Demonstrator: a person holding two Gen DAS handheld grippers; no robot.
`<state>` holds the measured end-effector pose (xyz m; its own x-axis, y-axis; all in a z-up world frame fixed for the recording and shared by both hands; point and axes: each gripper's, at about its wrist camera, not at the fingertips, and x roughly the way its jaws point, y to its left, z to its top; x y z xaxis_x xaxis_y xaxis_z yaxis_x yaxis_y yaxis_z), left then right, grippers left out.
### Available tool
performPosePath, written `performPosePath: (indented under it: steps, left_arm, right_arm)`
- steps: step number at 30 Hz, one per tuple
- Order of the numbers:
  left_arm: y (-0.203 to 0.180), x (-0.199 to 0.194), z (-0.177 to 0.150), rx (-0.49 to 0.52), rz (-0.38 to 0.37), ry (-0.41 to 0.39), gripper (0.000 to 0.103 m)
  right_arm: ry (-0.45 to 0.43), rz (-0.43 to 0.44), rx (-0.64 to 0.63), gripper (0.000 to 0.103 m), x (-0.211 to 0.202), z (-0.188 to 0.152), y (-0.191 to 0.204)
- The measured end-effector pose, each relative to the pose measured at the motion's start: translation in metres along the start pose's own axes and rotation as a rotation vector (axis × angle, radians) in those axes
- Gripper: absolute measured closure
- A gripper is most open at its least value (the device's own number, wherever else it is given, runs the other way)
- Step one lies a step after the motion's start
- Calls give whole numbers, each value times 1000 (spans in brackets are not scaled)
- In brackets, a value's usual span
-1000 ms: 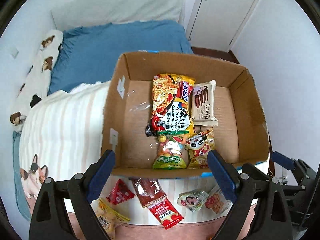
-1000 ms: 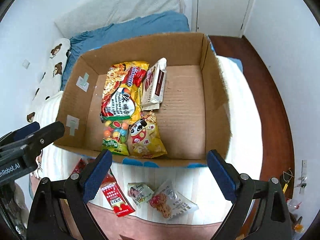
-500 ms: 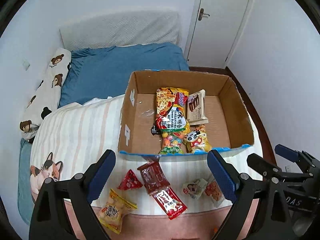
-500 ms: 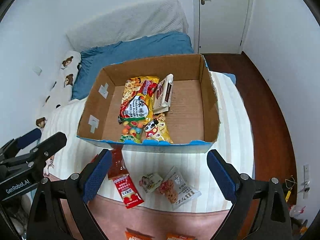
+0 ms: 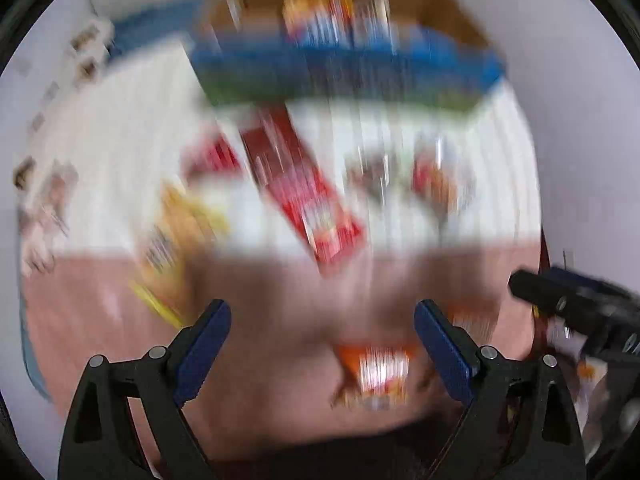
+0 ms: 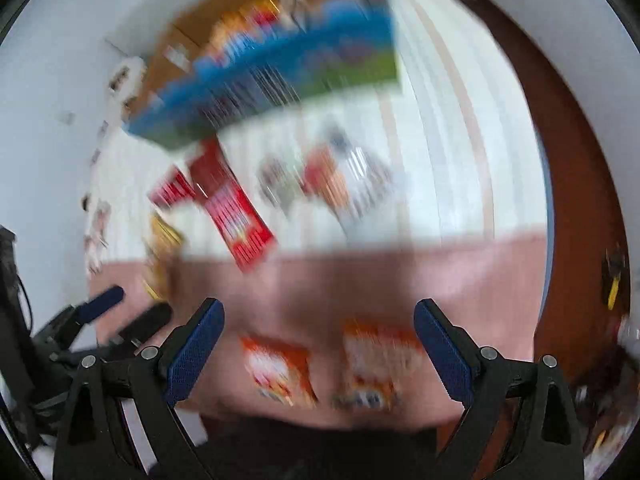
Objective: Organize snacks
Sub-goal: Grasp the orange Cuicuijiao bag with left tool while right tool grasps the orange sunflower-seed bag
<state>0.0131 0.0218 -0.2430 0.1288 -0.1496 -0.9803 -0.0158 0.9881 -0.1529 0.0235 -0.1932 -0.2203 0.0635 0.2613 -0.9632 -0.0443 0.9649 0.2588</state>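
Both tools stand wide apart and empty: the left gripper [image 5: 322, 330] shows its blue-padded fingers spread with nothing between them, and the right gripper [image 6: 319, 328] looks the same, touching nothing. Each points steeply down over the near edge of the bed, and both views are badly smeared by motion.

Judging from what lies where, the job is partly done. The brown cardboard box with a blue and green printed front wall [image 6: 280, 80] sits on the white striped bedspread [image 6: 440, 140] and already holds several bright packets, though blur hides how many. Loose snacks remain outside it: a long red foil packet [image 5: 308, 196], a yellow crinkly bag [image 5: 176, 240] to its left, a small red packet [image 5: 216, 156], and two pale small packets [image 6: 320, 184] just in front of the box. Two orange and white packets [image 6: 320, 368] lie nearer, on the pink blanket edge [image 6: 400, 276], roughly under the right gripper.
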Motion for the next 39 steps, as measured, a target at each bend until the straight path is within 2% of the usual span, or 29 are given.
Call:
performPosePath:
  steps: [4,8,9,10,13,18,21,22,23,25,26,31,33,39]
  left_arm:
    - [-21,63,-35,37,-91,211,9]
    - [-33,101,-45,33,-156,295,9]
    - [-34,107,-45,22,-165,292,22]
    - [-34,112,-45,17,-158,289,42]
    - [-27,120,-43,-22,-156,295,55]
    - [-9,108,-28,-59,-104,229,55]
    - [1,109,-19,-102,-106,224,55]
    - [3,109,-17,-109,-107,222,55]
    - [4,109,-16,-117,-113,222,55]
    - [9,110,-14,-135,-130,229,55]
    - [14,110,-14,-151,-141,230,55]
    - [32,113,-13,-168,-167,240,52]
    - [36,116,-13,-160,-166,248,51]
    - [15,122,-21,-112,-128,237,51]
  right_arm:
    - [90,-17,69,5,31,-33,-30]
    - [124,-13,134,5,47,-50,-53]
    - [133,-9,152,5,51,-53,-57]
    - [142,-5,161,5,56,-55,-60]
    - [179,-12,181,5,71,-57,-65]
    - [221,15,218,5,98,-65,-69]
    - [227,21,218,6,113,-66,-62]
    - [221,16,214,9,116,-65,-59]
    - [212,-3,200,21,117,-65,-56]
    - [190,-49,163,33,116,-62,-47]
    - [179,-46,153,35,114,-60,-44]
    - [144,-46,131,35,108,-51,-37]
    - [157,-49,129,34,110,-51,-37]
    - [206,-57,136,33,123,-50,-30]
